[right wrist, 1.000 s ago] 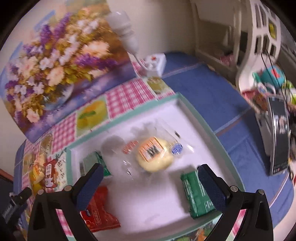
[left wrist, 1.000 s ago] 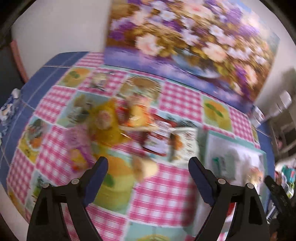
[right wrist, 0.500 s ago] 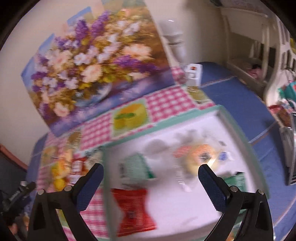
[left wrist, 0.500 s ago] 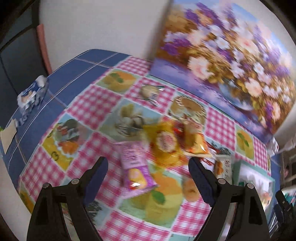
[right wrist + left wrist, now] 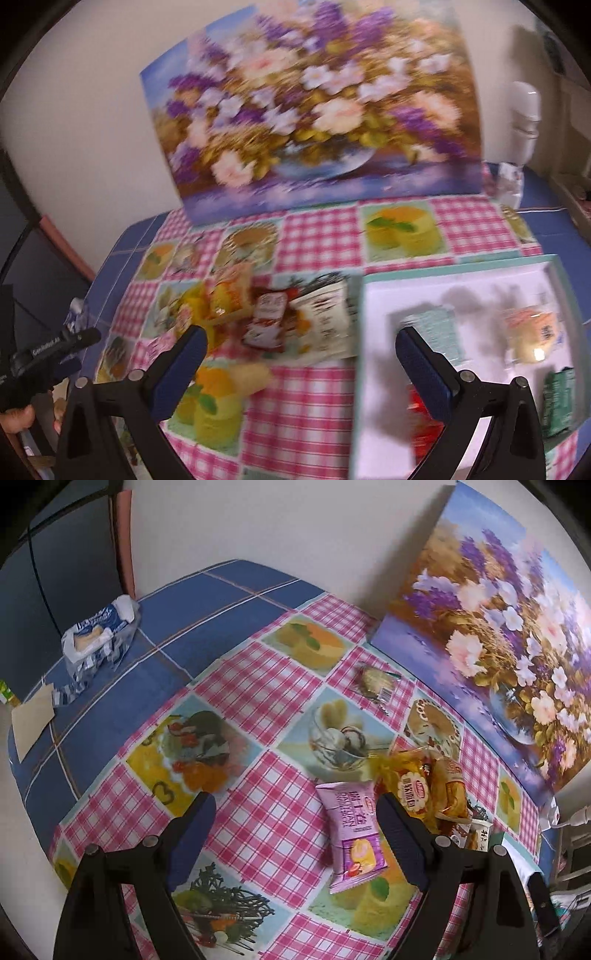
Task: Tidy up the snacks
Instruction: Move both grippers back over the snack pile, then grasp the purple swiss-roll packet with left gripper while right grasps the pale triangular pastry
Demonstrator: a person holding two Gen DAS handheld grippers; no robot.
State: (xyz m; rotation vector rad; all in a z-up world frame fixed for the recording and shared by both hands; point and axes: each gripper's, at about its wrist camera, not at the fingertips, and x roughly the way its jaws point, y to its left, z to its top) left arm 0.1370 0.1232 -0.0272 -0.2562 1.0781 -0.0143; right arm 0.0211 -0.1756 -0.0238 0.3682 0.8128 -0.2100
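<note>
Loose snack packets lie on the checked tablecloth: a purple packet (image 5: 352, 832), a yellow packet (image 5: 408, 786) and an orange one (image 5: 448, 788) beside it, and a small clear-wrapped snack (image 5: 375, 681) farther back. My left gripper (image 5: 295, 834) is open and empty above the cloth, left of the purple packet. My right gripper (image 5: 301, 363) is open and empty over the left edge of the white tray (image 5: 373, 417), which holds green (image 5: 559, 400), red (image 5: 423, 434) and round yellow (image 5: 532, 332) snacks. A red packet (image 5: 267, 321) and a white packet (image 5: 325, 319) lie left of the tray.
A flower painting (image 5: 506, 602) leans on the wall behind the table. A blue-and-white bag (image 5: 98, 635) and a paper slip (image 5: 31, 720) lie on the blue cloth at far left. A white bottle (image 5: 524, 118) stands at back right.
My left gripper has swung left, away from the tray, so the pile sits at its right. My right gripper has swung left from over the tray to its left edge. Both stay open.
</note>
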